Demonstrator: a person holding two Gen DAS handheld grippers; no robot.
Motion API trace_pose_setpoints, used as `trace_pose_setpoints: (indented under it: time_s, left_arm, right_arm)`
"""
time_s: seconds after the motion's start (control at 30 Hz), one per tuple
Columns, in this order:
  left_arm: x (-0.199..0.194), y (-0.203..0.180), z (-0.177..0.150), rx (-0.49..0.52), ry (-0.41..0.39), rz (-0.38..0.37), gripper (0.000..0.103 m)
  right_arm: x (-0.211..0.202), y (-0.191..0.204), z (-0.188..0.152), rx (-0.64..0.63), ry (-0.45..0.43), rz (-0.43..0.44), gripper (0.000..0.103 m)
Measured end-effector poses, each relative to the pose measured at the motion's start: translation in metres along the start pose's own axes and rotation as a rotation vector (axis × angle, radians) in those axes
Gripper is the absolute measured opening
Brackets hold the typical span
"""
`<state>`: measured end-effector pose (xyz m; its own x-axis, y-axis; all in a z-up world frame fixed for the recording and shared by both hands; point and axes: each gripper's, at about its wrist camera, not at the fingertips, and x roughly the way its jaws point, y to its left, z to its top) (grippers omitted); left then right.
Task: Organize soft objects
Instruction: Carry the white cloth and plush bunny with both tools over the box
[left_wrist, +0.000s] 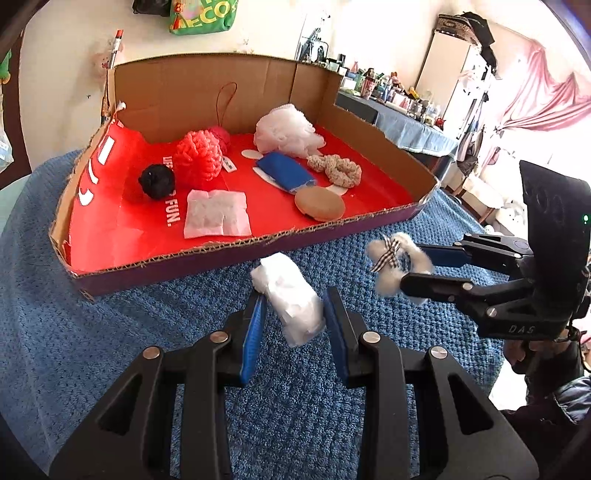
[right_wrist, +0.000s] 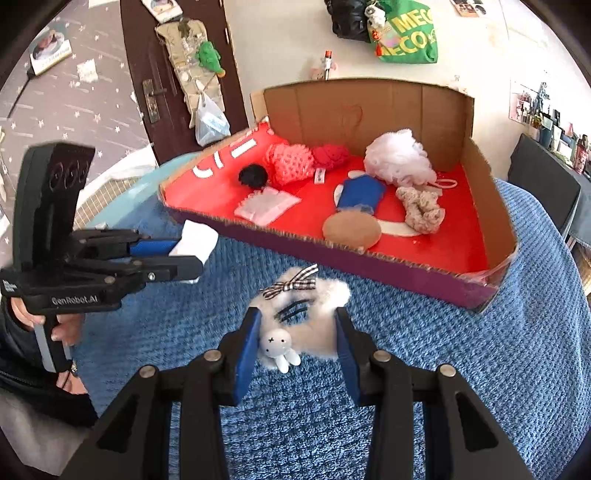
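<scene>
box (left_wrist: 236, 254) on blanket (left_wrist: 74, 314) | sponge (left_wrist: 320, 203), scrunchie (left_wrist: 336, 169), pouch (left_wrist: 286, 171) inside box

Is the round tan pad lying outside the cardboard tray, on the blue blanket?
No, the round tan pad lies inside the cardboard tray, on its red floor near the front wall, not on the blue blanket.

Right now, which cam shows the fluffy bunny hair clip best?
Right wrist: the fluffy hair clip sits close and central, with bow, bunny charm and clip all visible. Left wrist shows it only side-on at the right gripper's tips, bunny hidden.
</scene>
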<state>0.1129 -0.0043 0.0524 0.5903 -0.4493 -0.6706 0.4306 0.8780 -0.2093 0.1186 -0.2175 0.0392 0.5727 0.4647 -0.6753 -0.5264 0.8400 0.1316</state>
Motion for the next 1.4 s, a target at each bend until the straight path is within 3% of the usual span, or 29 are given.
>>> trace_pose_setpoints:
  time_s: [0.13,0.27,0.4,0.6,0.97,1.4]
  left_arm:
    - [-0.013,0.002,0.006,-0.001,-0.033,0.007,0.031]
    - [-0.025,0.01,0.021,0.0,-0.073,0.043,0.031]
    - [-0.023,0.022,0.043,0.023,-0.073,0.09,0.031]
    - [-0.002,0.046,0.071,0.018,0.006,0.099,0.031]
    - [0.038,0.06,0.087,0.044,0.151,0.122,0.031]
    - [0.06,0.071,0.085,0.032,0.238,0.133,0.031]
  right_arm:
    - [-0.016,-0.004,0.016,0.008,-0.052,-0.004,0.043]
    - [-0.018,-0.013,0.039,-0.005,-0.06,-0.075,0.043]
    - [-0.001,-0.033,0.064,0.024,0.005,-0.144,0.043]
    - [0.027,-0.055,0.088,0.036,0.152,-0.21,0.043]
    - [0.063,-0.061,0.096,-0.049,0.398,-0.308,0.043]
    - [0.081,-0.069,0.095,-0.077,0.508,-0.329,0.043]
